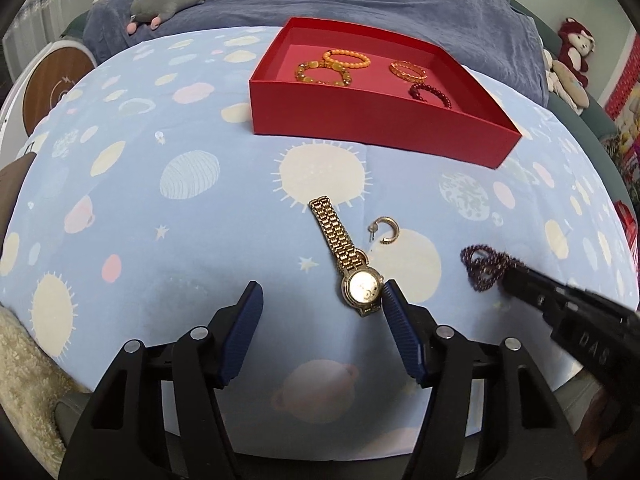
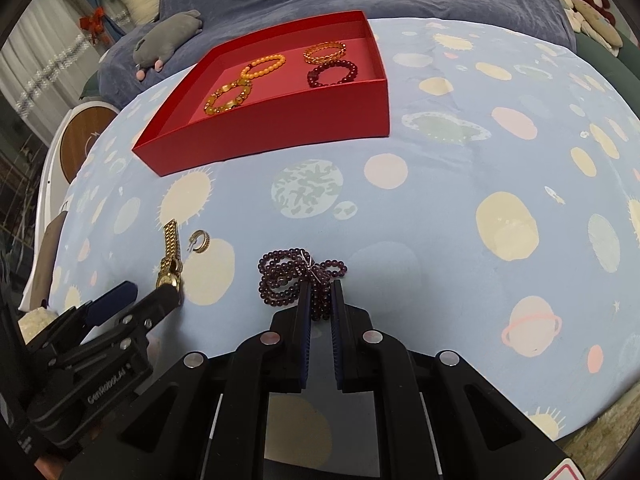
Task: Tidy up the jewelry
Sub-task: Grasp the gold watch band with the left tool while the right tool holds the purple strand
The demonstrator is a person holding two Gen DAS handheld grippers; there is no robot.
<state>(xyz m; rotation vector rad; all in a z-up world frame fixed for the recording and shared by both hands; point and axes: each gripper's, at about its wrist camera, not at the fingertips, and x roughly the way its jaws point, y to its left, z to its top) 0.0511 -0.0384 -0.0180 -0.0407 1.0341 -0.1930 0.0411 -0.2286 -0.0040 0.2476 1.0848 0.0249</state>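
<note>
A red box (image 1: 360,114) (image 2: 280,120) on the blue space-print cloth holds orange, amber, gold and dark red bracelets (image 2: 332,73). A gold watch (image 1: 346,254) (image 2: 171,258) lies in front of it, with a small hoop earring (image 1: 385,230) (image 2: 200,240) beside it. My left gripper (image 1: 322,292) is open, its right fingertip beside the watch face. My right gripper (image 2: 319,286) is shut on a purple bead necklace (image 2: 298,276) (image 1: 482,268) lying on the cloth.
A grey plush toy (image 1: 168,0) lies on the dark blue blanket behind the box. Stuffed toys (image 1: 572,48) sit at the far right. A round wooden object (image 1: 56,88) stands off the left edge of the cloth.
</note>
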